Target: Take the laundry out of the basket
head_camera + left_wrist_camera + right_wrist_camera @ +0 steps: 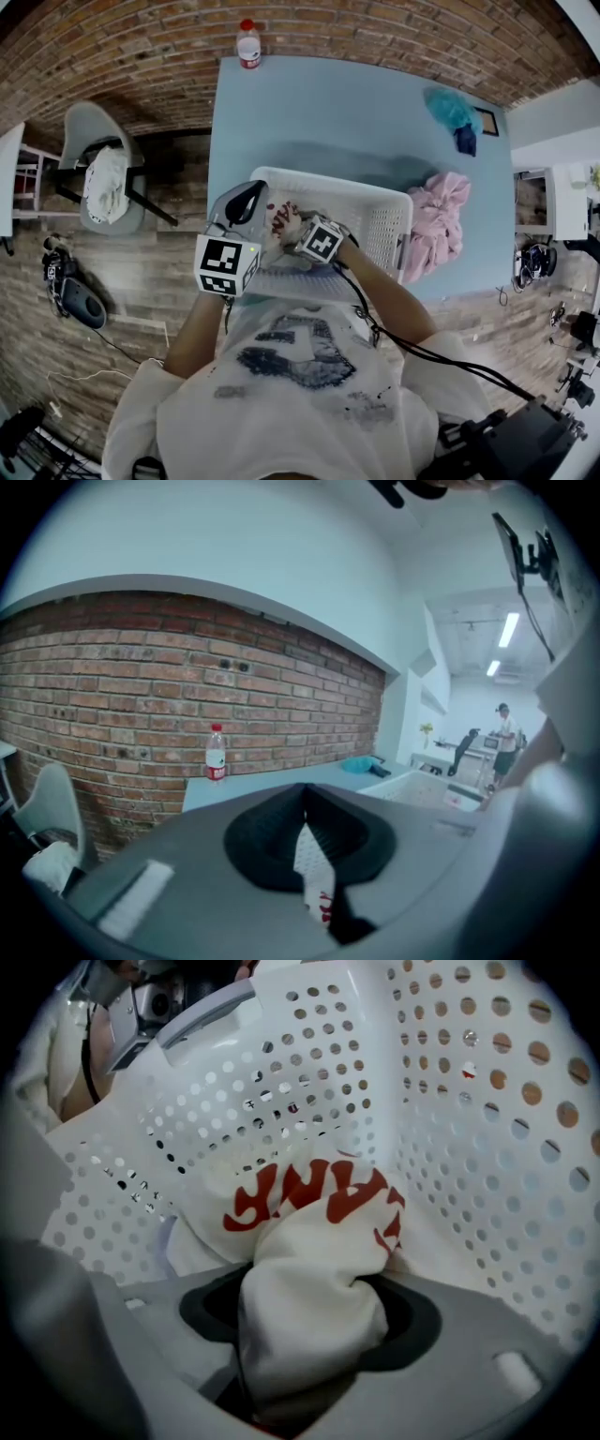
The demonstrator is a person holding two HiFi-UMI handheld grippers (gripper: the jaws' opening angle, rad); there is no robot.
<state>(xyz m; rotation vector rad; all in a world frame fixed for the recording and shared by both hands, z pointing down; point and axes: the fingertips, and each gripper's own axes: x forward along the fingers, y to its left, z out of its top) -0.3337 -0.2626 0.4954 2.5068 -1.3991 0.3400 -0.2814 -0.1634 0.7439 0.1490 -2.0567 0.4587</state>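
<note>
Both jaws pinching the white garment
Left gripper nips a thin fold, right gripper a thick bunch; the red-lettered cloth lies in the basket, at its 9 o'clock side, on the counter.

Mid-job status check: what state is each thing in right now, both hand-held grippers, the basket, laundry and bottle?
basket: upright on the table.
white garment: bunched up inside the basket.
left hand-held gripper: shut on the white garment.
right hand-held gripper: shut on the white garment, down in the basket.
pink garment: heaped on the table beside the basket.
blue cloth: crumpled at the table's far corner.
bottle: upright, capped.
</note>
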